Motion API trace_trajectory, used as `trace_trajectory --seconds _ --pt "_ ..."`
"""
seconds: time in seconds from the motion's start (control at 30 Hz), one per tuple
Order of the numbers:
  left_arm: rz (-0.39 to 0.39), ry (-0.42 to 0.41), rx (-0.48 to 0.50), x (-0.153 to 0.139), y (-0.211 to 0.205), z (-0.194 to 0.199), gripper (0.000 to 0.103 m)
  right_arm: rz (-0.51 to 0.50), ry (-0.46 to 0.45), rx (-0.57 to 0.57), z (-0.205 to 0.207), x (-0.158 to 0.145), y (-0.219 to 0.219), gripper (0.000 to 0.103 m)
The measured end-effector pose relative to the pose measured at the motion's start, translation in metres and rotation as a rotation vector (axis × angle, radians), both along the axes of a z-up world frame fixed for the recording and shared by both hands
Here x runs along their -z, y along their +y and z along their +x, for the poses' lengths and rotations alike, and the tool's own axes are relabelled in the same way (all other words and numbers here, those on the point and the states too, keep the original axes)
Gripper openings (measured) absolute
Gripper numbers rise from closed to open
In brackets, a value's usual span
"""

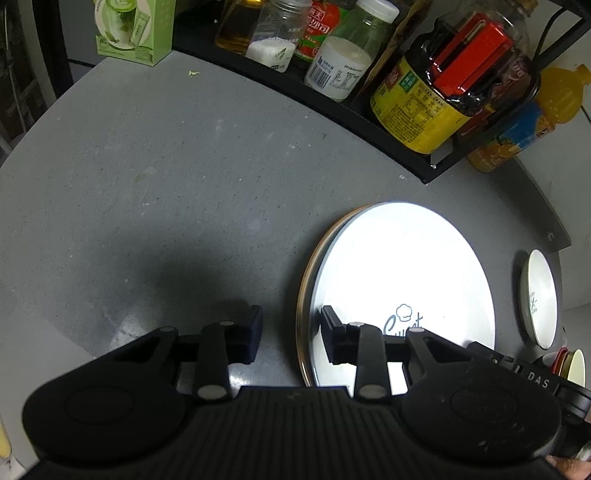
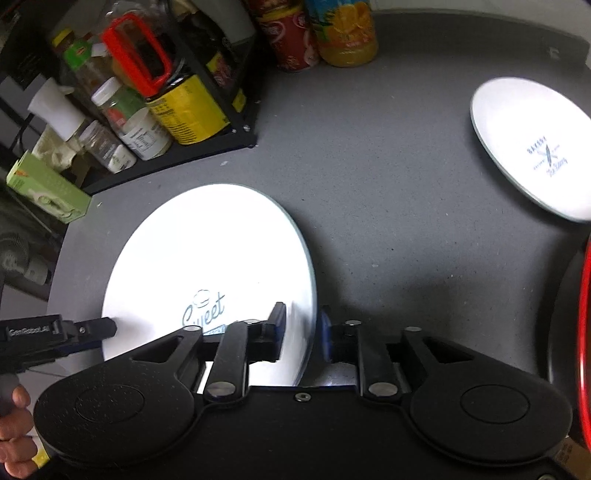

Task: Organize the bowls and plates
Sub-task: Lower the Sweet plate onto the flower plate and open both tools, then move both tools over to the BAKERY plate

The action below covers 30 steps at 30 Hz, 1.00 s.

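Note:
A large white plate [image 1: 406, 266] printed "Sweet" lies on the grey counter, on top of a brown-rimmed plate [image 1: 303, 273] of which only the edge shows. My left gripper [image 1: 291, 332] straddles the stack's left rim, jaws apart, pads clear of it. In the right wrist view the same plate [image 2: 207, 258] has its right rim between the fingers of my right gripper [image 2: 303, 326], whose pads do not press on it. The left gripper's fingertip [image 2: 107, 328] shows at the plate's far side. A second, smaller white plate [image 2: 535, 147] lies apart to the right.
A black rack [image 1: 369, 122] of jars and bottles lines the counter's back. A green box [image 1: 133, 29] stands at its left and an orange juice bottle [image 2: 347, 33] at its right. A red-rimmed dish [image 2: 583, 332] sits at the right edge, small stacked cups [image 1: 572, 365] near it.

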<state>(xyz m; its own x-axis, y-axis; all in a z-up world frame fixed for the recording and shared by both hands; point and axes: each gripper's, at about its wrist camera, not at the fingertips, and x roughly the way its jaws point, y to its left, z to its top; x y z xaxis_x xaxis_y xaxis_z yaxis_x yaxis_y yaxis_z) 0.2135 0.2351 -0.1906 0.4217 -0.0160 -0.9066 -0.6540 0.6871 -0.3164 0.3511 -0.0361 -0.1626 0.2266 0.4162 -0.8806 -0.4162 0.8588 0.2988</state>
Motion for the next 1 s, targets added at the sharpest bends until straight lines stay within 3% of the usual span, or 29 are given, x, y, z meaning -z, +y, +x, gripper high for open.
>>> trace_trajectory --seconds 0.1,0.27,0.53,0.67,0.87,1.0 --pt "0.033 0.037 0.014 -0.004 -0.004 0.003 0.041 -0.01 -0.004 0.009 -0.001 -0.006 0.0 0.042" --pt "0.028 0.026 0.045 -0.013 -0.013 0.007 0.054 -0.031 -0.042 0.008 -0.006 -0.016 0.001 0.055" --pt "0.073 -0.007 0.085 -0.035 -0.032 0.008 0.072 -0.033 -0.108 0.008 -0.021 -0.043 -0.006 0.091" --pt "0.072 -0.022 0.127 -0.045 -0.045 0.01 0.082 -0.024 -0.12 0.022 -0.028 -0.056 -0.016 0.098" --pt "-0.004 -0.045 0.192 -0.055 -0.062 0.015 0.086 -0.039 -0.159 0.051 -0.036 -0.07 -0.033 0.1" --pt "0.008 -0.054 0.24 -0.065 -0.079 0.019 0.088 -0.039 -0.169 0.091 -0.041 -0.079 -0.048 0.103"
